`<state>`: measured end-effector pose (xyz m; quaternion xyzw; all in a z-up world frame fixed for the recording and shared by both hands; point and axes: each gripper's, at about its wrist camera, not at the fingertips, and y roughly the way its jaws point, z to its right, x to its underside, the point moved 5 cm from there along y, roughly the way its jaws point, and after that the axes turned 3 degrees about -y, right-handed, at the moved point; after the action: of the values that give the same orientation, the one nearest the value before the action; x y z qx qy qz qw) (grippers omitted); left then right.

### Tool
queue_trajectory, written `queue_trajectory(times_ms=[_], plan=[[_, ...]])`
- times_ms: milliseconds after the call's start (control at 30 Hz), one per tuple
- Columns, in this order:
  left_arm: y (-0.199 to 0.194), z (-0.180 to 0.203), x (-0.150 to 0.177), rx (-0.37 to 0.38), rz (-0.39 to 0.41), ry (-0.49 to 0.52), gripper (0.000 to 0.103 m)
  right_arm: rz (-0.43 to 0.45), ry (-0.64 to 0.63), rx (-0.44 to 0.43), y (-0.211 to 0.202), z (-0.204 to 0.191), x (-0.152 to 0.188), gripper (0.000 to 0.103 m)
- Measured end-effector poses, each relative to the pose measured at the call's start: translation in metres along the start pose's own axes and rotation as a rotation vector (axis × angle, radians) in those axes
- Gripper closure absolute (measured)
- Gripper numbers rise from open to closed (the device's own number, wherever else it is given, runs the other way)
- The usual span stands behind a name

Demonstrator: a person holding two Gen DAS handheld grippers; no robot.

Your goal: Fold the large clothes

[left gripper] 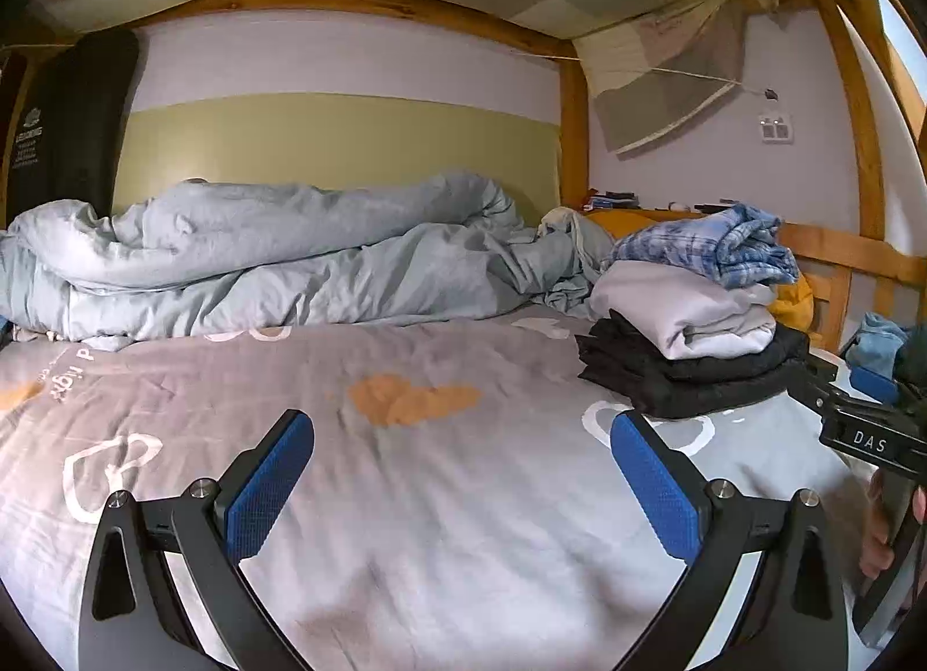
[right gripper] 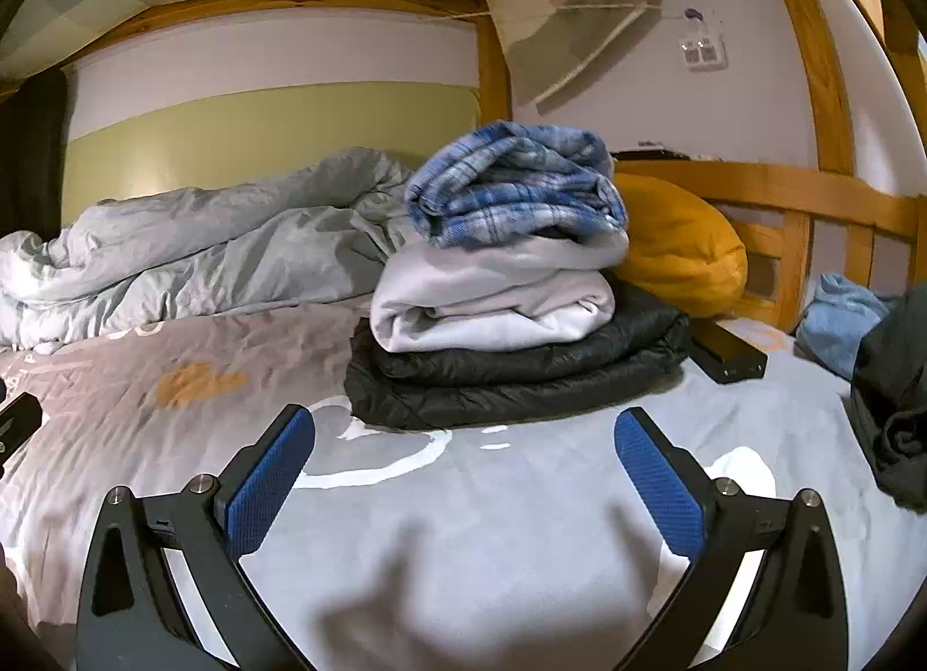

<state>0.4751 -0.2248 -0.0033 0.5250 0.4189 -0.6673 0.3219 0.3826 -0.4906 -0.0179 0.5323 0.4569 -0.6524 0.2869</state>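
Note:
A stack of folded clothes stands on the bed: a black padded jacket (right gripper: 521,375) at the bottom, a white garment (right gripper: 492,300) on it, a blue plaid shirt (right gripper: 515,184) on top. The stack also shows in the left wrist view (left gripper: 689,323) at the right. My right gripper (right gripper: 463,451) is open and empty, just in front of the stack, above the grey sheet (right gripper: 463,555). My left gripper (left gripper: 463,456) is open and empty over the bare sheet (left gripper: 405,497), left of the stack. Unfolded clothes lie at the far right: a dark garment (right gripper: 895,381) and a light blue one (right gripper: 840,323).
A crumpled pale blue duvet (left gripper: 261,254) lies along the back wall. An orange pillow (right gripper: 678,248) sits behind the stack against the wooden rail (right gripper: 811,196). A black box (right gripper: 730,352) lies right of the stack. The right gripper's body (left gripper: 869,439) shows at the left view's right edge.

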Motion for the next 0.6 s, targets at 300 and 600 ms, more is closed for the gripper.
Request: queue_trajectory(times_ms=[300,600], plan=[[0.002,0.007,0.001,0.014,-0.007,0.024,0.0,-0.015,-0.059,0.057,0.002,-0.01,0.002,0.0],[0.002,0.005,0.0,0.008,-0.002,0.031,0.0,-0.034,-0.006,0.094,0.003,0.003,0.004,0.0]])
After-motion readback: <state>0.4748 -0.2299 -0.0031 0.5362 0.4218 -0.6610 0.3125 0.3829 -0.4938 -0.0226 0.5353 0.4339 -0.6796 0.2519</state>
